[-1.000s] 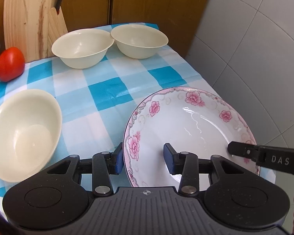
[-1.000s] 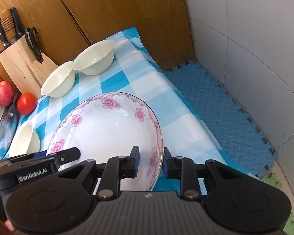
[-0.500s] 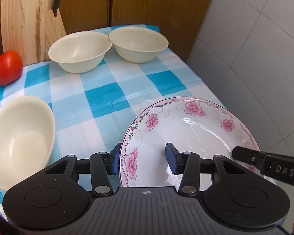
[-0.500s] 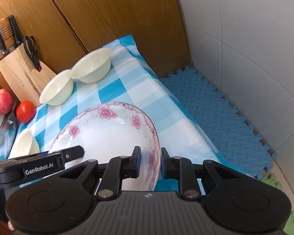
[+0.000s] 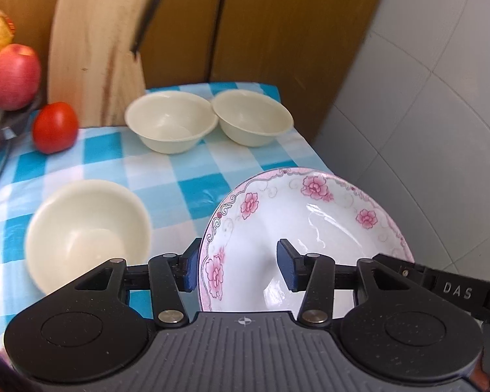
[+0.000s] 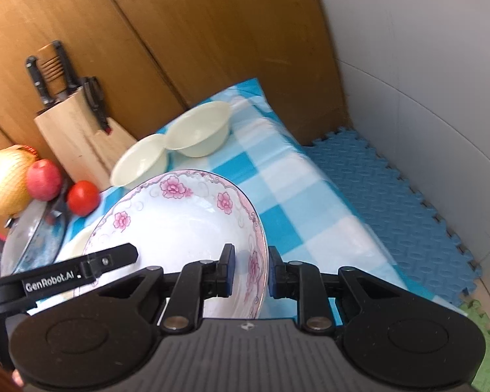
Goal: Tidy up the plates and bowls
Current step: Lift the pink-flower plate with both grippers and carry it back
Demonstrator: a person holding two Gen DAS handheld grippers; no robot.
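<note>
- The right gripper point(image 6: 248, 269) is pinching the rim of the floral plate point(image 6: 179, 225), pads pressing on both faces, likely so the dish can tilt clear of the checked cloth point(image 5: 192, 170).
- The left gripper point(image 5: 236, 266) is straddling the plate's opposite rim, jaws apart with slack around the rim, apparently steadying rather than gripping.
- Beyond the plate, two cream bowls point(image 5: 171, 124) are touching rim to rim.
- Left of the plate, a third bowl point(image 5: 86, 232) is sitting alone, probably awaiting stacking.
</note>
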